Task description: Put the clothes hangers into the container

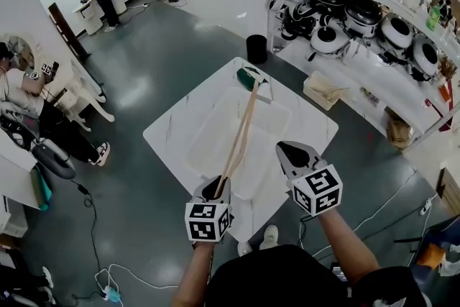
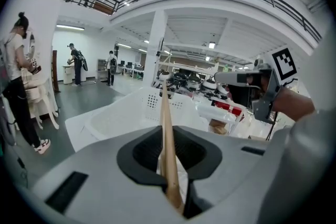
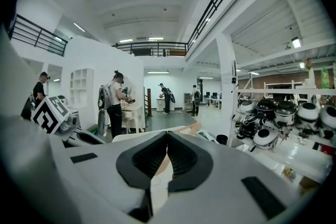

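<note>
Wooden hanger (image 1: 242, 127) pinched at near end by left gripper (image 1: 218, 188), body reaching out over container (image 1: 272, 131). Right gripper (image 1: 292, 150) jaws pressed together, empty. Risk: end-only grip lets hanger pivot or slip; far end may catch rim, land outside on table (image 1: 169, 127).
</note>
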A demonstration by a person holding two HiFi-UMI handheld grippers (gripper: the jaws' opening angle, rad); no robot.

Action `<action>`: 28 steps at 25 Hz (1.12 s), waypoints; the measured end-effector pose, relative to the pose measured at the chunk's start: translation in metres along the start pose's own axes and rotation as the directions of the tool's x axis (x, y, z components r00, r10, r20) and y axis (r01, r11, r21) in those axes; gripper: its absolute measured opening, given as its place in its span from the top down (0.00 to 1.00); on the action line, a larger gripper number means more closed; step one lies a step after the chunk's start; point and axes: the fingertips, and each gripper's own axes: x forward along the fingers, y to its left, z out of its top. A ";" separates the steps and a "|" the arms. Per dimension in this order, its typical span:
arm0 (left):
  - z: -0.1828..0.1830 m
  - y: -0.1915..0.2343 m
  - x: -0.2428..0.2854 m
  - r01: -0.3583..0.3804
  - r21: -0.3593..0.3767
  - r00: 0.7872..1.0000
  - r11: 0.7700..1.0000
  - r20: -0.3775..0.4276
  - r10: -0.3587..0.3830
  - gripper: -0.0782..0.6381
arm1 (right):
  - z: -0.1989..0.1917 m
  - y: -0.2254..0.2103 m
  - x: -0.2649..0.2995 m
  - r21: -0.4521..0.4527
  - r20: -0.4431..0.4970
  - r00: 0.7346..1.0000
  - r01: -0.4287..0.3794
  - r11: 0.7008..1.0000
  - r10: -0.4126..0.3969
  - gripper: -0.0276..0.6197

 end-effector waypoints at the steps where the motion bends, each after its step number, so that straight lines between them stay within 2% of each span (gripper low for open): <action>1: 0.007 -0.001 0.000 0.004 0.007 1.000 1.000 0.024 -0.005 0.81 | 0.001 -0.001 0.000 0.000 0.002 1.000 0.001 1.000 -0.001 0.93; 3: 0.014 -0.002 0.000 0.006 0.022 0.999 1.000 0.045 -0.007 0.81 | 0.003 -0.001 0.000 -0.001 0.005 1.000 0.002 1.000 -0.002 0.93; 8: 0.007 -0.003 0.002 0.014 0.043 0.999 0.999 0.037 -0.016 0.80 | 0.001 -0.002 0.000 -0.002 -0.004 1.000 0.007 1.000 -0.007 0.93; 13: 0.001 -0.006 0.005 0.042 0.053 0.999 0.998 0.023 -0.043 0.70 | -0.003 -0.002 0.001 0.003 -0.012 1.000 0.007 1.000 -0.007 0.93; 18: 0.003 -0.006 0.004 0.051 0.057 0.998 0.997 0.029 -0.053 0.66 | -0.005 0.001 0.004 0.004 -0.020 1.000 -0.001 1.000 0.001 0.93; 28: 0.004 -0.009 0.002 0.053 0.081 0.998 0.995 0.041 -0.057 0.65 | -0.007 0.001 0.005 0.002 -0.024 1.000 -0.004 1.000 0.005 0.93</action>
